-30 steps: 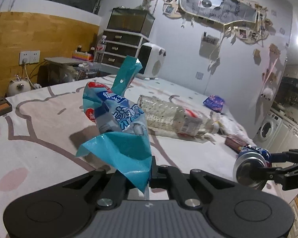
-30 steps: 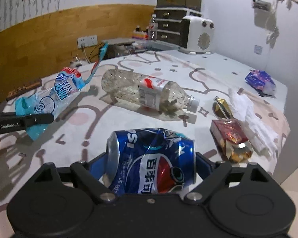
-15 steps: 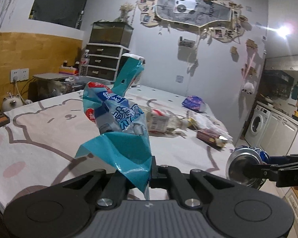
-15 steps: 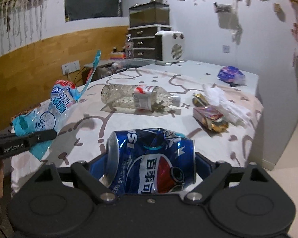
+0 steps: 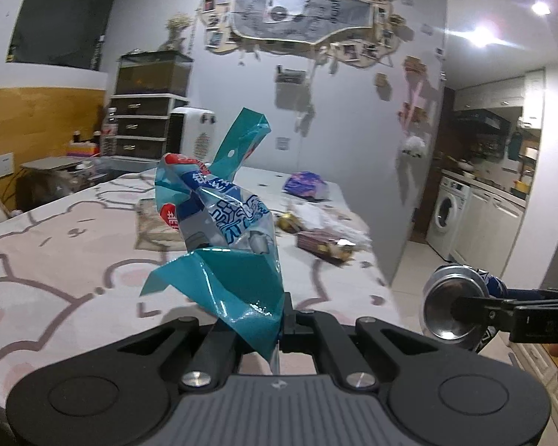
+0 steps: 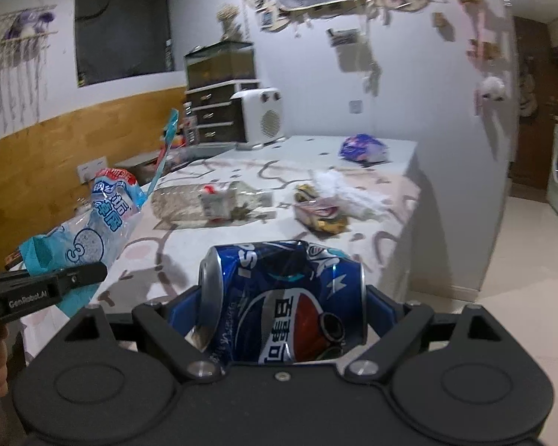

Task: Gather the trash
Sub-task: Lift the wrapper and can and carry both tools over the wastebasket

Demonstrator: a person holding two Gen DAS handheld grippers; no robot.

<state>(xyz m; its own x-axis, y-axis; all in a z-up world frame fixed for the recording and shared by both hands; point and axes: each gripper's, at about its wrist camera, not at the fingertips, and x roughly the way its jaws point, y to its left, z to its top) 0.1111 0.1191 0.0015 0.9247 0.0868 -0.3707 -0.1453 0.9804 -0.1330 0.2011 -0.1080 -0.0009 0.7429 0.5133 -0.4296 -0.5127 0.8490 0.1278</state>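
Note:
My left gripper (image 5: 279, 310) is shut on a crumpled teal and blue plastic wrapper (image 5: 219, 230), which stands up above the jaws. From the right wrist, this wrapper (image 6: 104, 223) shows at the left, off the table's near edge. My right gripper (image 6: 282, 297) is shut on a dented blue soda can (image 6: 279, 304) lying sideways between its fingers. The can (image 5: 454, 304) also hangs at the right of the left wrist view, beyond the table's corner. On the table (image 5: 55, 245) lie a clear plastic bottle (image 6: 212, 200), a red and gold wrapper (image 6: 320, 217), white tissue (image 6: 348, 193) and a purple bag (image 6: 361, 148).
A white heater (image 6: 260, 115) and a stack of dark drawers (image 6: 212, 111) stand behind the table against the wall. A grey wall corner (image 5: 409, 186) rises beside the table's right end. Pale floor (image 6: 520, 260) and a washing machine (image 5: 446, 219) lie to the right.
Both grippers have drawn back from the table and swung right, so the trash on it looks farther off and the kitchen has come into view. Both grips are unchanged.

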